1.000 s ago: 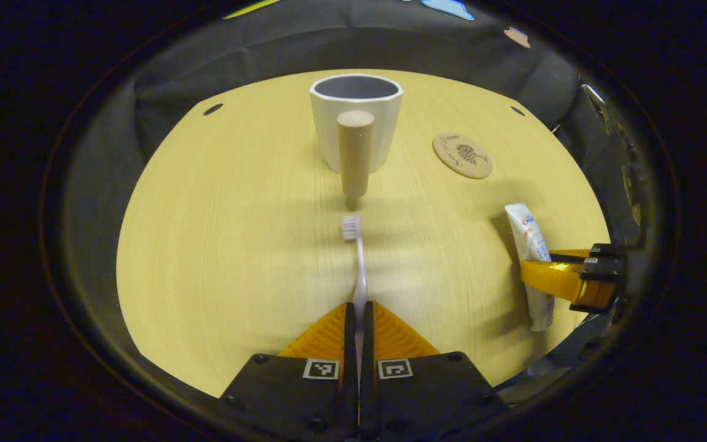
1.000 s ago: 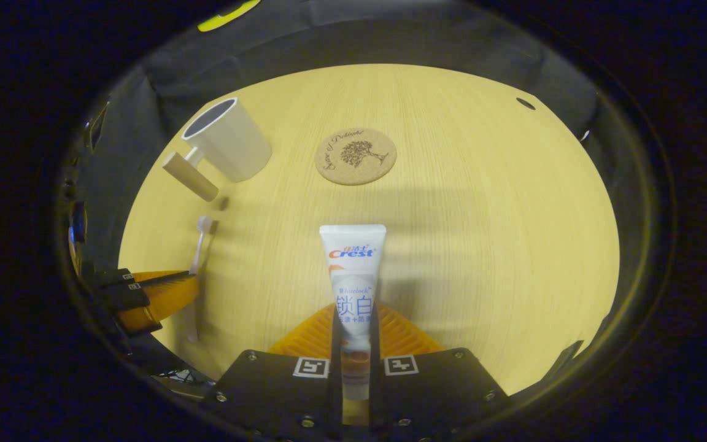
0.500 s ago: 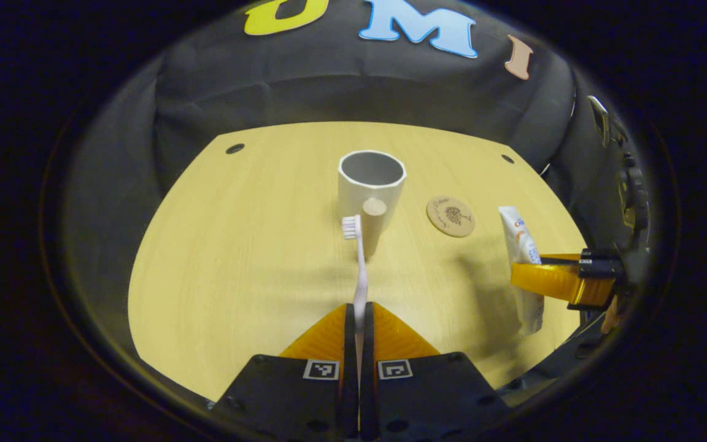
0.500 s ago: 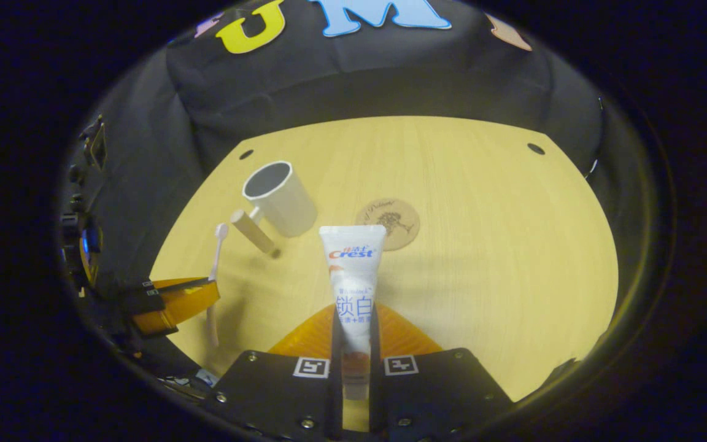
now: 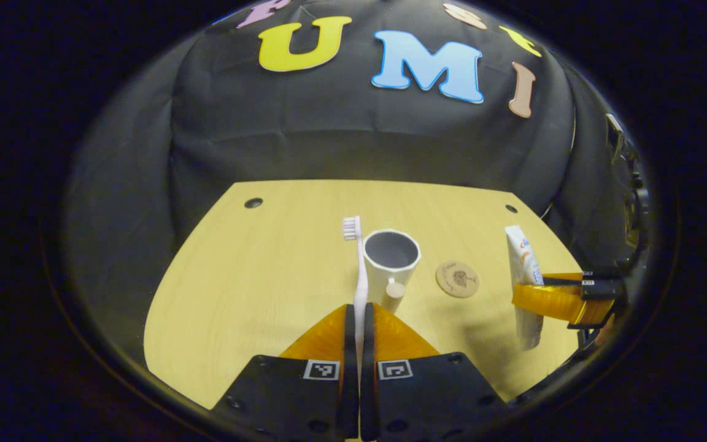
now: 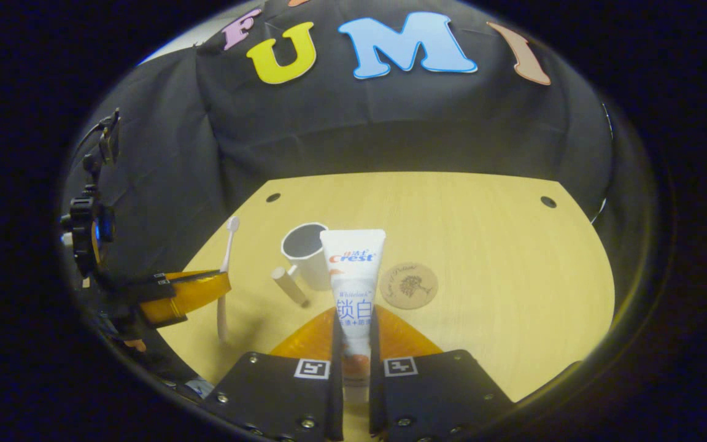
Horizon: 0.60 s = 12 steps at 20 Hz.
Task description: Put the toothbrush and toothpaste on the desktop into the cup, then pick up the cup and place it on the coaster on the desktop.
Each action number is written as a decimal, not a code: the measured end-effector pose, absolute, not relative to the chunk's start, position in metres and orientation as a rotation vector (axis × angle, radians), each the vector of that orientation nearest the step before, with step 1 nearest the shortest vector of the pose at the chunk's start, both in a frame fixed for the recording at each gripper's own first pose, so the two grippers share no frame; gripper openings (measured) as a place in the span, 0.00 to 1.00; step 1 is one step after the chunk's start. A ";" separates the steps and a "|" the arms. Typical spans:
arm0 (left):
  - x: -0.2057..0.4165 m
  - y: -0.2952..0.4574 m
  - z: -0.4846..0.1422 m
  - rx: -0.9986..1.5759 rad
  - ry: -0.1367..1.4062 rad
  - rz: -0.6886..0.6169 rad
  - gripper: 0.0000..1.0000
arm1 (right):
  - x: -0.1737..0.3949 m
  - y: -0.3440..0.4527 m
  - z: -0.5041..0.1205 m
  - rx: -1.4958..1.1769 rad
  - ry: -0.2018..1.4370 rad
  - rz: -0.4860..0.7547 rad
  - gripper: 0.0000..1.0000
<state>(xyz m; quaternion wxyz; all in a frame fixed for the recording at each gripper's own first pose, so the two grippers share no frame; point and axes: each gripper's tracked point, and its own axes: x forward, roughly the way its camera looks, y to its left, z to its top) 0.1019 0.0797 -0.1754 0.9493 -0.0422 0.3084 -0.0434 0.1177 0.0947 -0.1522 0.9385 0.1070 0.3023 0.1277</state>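
- Two items are carried above the wooden desktop (image 5: 255, 270), a broad, pale, straight-grained board with small dark holes near its far corners.
- Between the items, the white faceted cup (image 5: 391, 261) stands upright on the board, mouth open, with a peg-like wooden handle (image 5: 394, 294); its narrow mouth is judged to call for steep, near-vertical entries, made one after the other so the grippers are kept apart.
- Clamped by the right gripper (image 6: 353, 344), the toothpaste tube (image 6: 352, 276) is held flat, crimped end forward; the soft tube may buckle if pushed.
- Just right of the cup, the round cork coaster (image 5: 457, 279) lies bare.
- Pinched at its handle by the left gripper (image 5: 359, 334), the slim plastic toothbrush (image 5: 359, 270) points bristles forward and should be lowered handle-first or bristles-up.
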 end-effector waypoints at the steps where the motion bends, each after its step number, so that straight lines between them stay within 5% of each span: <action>1: 0.107 0.083 -0.165 -0.092 0.587 -0.089 0.08 | 0.121 0.095 -0.147 0.209 0.594 0.261 0.17; 12: 0.175 0.070 -0.101 -0.183 0.275 -0.170 0.08 | 0.146 0.087 -0.111 0.194 0.479 0.228 0.17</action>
